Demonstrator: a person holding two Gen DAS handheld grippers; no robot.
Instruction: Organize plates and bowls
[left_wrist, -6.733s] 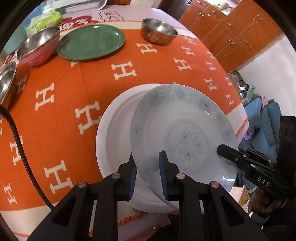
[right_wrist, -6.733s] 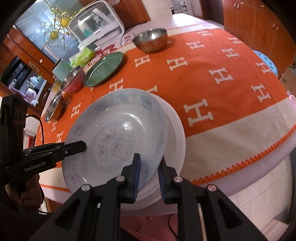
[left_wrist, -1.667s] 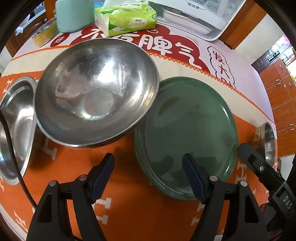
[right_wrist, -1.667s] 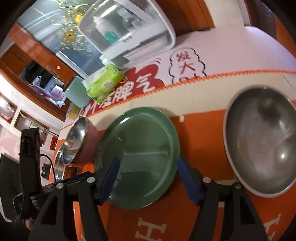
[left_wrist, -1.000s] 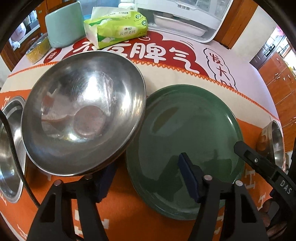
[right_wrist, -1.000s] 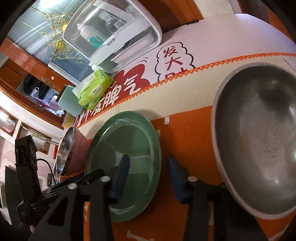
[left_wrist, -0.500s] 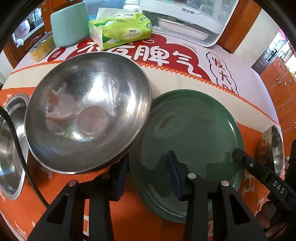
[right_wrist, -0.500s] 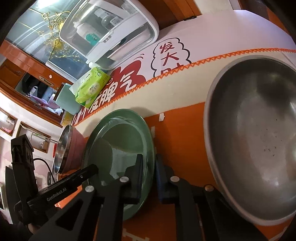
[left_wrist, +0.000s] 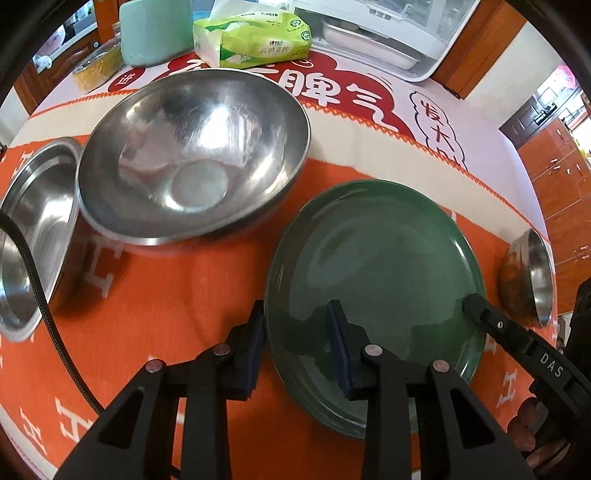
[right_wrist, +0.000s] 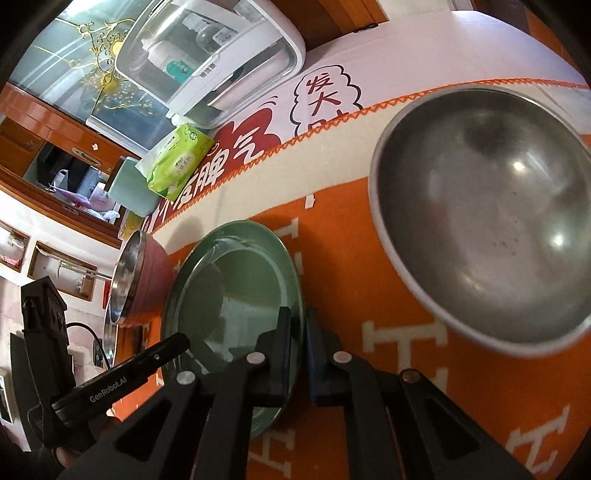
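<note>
You've got the whole orange cloth (left_wrist: 166, 291) spread under everything, and the big steel bowl (left_wrist: 192, 162) takes up the most room, sitting just left of the green plate (left_wrist: 373, 258), close enough that I can't tell if the rims touch. The plate is the thing you're after, lying on the cloth between that bowl and the other wide steel bowl (right_wrist: 484, 236) on its right. You're taking it from two opposite edges, which makes sense for a wide flat plate that would tip in a single pinch. Your right gripper (right_wrist: 298, 354) has its jaws together, clamped on the plate's right rim. Your left gripper (left_wrist: 297, 343) is closing, with the left rim between its jaws; one pad sits outside the rim and the other over the inside, but there looks to be a gap yet, so I'd call it not gripped. The left view shows a steel pan (left_wrist: 29, 236) at the far left and a small bowl (left_wrist: 528, 277) off to the right. The right view gives you the big bowl's pink outside and the actual pinch on the rim.
</note>
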